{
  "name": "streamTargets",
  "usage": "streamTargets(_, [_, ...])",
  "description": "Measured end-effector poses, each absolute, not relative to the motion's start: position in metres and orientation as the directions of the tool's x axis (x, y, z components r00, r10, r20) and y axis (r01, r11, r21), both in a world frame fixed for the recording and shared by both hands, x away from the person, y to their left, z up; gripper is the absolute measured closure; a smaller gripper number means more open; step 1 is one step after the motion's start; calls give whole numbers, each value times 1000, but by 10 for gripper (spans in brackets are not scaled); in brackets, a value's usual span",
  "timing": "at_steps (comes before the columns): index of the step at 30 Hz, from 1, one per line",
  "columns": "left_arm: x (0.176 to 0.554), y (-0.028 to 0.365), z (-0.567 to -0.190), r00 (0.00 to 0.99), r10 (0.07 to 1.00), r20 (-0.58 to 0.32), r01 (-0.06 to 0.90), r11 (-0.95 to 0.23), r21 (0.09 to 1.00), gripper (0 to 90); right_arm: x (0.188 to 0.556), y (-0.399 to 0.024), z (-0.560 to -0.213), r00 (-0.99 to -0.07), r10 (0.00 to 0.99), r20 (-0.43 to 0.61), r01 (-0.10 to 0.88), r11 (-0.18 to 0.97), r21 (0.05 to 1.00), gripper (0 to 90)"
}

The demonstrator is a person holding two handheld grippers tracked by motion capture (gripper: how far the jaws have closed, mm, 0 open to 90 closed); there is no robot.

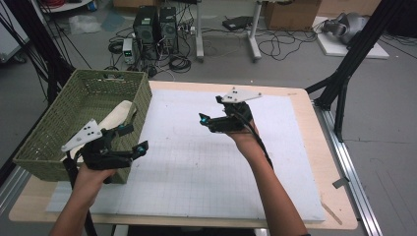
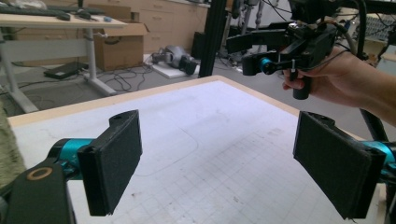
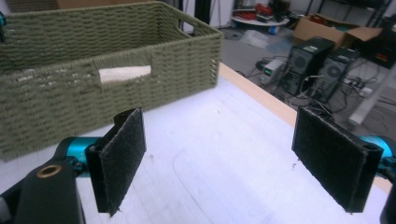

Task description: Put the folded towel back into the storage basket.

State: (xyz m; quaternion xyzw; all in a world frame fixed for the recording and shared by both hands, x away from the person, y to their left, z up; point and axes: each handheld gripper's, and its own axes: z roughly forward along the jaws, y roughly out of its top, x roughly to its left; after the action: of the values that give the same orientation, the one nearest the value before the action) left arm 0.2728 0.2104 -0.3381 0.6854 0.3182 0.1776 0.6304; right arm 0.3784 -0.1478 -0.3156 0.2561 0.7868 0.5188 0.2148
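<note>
Basket [image 1: 59, 132] sits at nine o'clock on the counter [image 1: 314, 147]; left claw [image 1: 134, 139] beside it and right claw [image 1: 209, 119] both gape wide, empty.

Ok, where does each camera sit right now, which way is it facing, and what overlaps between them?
High view: above the person's side, looking forward and down on the white mat; forearms, left gripper and right gripper show.
Left gripper view: rides the left gripper, facing across the mat toward the right gripper and its hand.
Right gripper view: rides the right gripper, facing the green basket; its open jaws show.
Shared: high and right gripper views both show the basket with pale cloth inside.
</note>
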Motion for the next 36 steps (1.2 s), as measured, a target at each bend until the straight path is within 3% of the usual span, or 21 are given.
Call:
streamTargets(25, [287, 161, -387, 790, 600, -125, 209, -72, 975, 171, 294, -270, -372, -600, 798, -63, 234, 251, 939, 165])
streamTargets(36, [288, 149, -410, 801, 591, -101, 220, -132, 967, 171, 270, -296, -404, -526, 850, -26, 278, 200, 940, 165])
